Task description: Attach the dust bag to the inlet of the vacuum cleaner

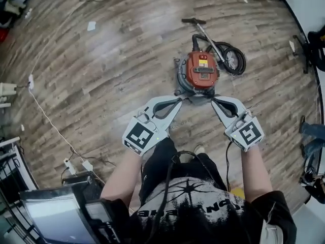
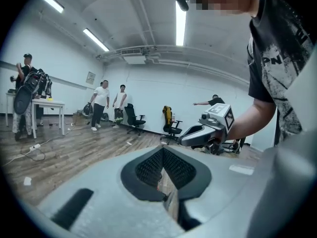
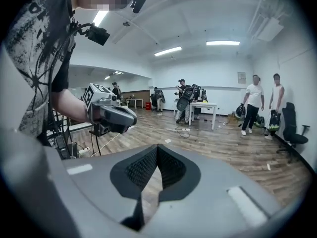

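L grey plastic gripper (image 1: pixel 179 101), R grey plastic gripper (image 1: pixel 214 101): jaws together, empty. Red-lidded drum vacuum cleaner (image 1: pixel 201 71) on wood-plank floor (image 1: pixel 101 75).

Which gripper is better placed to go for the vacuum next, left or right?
Right, by a hair. Both are shut and empty, held above the floor; the right gripper lines up closer with the red vacuum cleaner in the head view than the left gripper. No dust bag is in view.

Floor (image 1: pixel 101 75): showing wood-grain planks, faintly glossy.
Vacuum cleaner (image 1: pixel 201 71): showing glossy red plastic top.
Left hand-held gripper (image 1: pixel 180 100), right hand-held gripper (image 1: pixel 213 100): showing matt grey plastic, black textured pads (image 2: pixel 148 167).
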Motion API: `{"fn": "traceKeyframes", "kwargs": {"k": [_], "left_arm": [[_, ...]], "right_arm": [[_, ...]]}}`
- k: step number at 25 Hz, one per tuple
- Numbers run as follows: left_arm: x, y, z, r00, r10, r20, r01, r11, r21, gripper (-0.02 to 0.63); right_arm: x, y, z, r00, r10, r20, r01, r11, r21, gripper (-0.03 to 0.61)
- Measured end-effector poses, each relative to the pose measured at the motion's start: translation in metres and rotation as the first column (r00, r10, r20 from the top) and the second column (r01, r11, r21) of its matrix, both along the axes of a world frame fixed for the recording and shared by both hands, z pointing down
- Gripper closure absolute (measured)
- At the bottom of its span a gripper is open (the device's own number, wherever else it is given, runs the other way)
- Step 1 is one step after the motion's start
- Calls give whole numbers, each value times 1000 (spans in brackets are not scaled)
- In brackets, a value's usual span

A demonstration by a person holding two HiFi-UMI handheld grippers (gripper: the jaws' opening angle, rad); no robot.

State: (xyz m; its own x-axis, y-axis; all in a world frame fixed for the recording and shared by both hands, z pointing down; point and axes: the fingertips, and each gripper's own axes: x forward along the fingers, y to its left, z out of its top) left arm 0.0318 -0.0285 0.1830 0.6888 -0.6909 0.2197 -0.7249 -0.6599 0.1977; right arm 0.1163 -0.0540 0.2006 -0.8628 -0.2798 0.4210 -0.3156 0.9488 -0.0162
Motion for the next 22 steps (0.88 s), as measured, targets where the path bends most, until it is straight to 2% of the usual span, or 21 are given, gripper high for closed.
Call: {"fn": "traceKeyframes", "kwargs": {"k": [5, 11, 16, 22], "left_arm": [[11, -12, -65, 995, 102, -1, -101, 988, 114, 612], [36, -20, -107, 987, 164, -3, -161, 975, 154, 612], [58, -31, -123, 986, 165, -2, -162, 972, 167, 612], [114, -41, -151, 989, 146, 6, -145, 969, 202, 612]], "right_arm": [[-10, 4, -70, 996, 64, 65, -69, 995, 73, 574], [9, 2, -117, 979, 149, 139, -168, 977, 134, 574], [34, -6, -140, 966, 174, 190, -209, 960, 187, 574], [89, -14, -166, 962, 147, 229, -196, 958, 210, 574]]}}
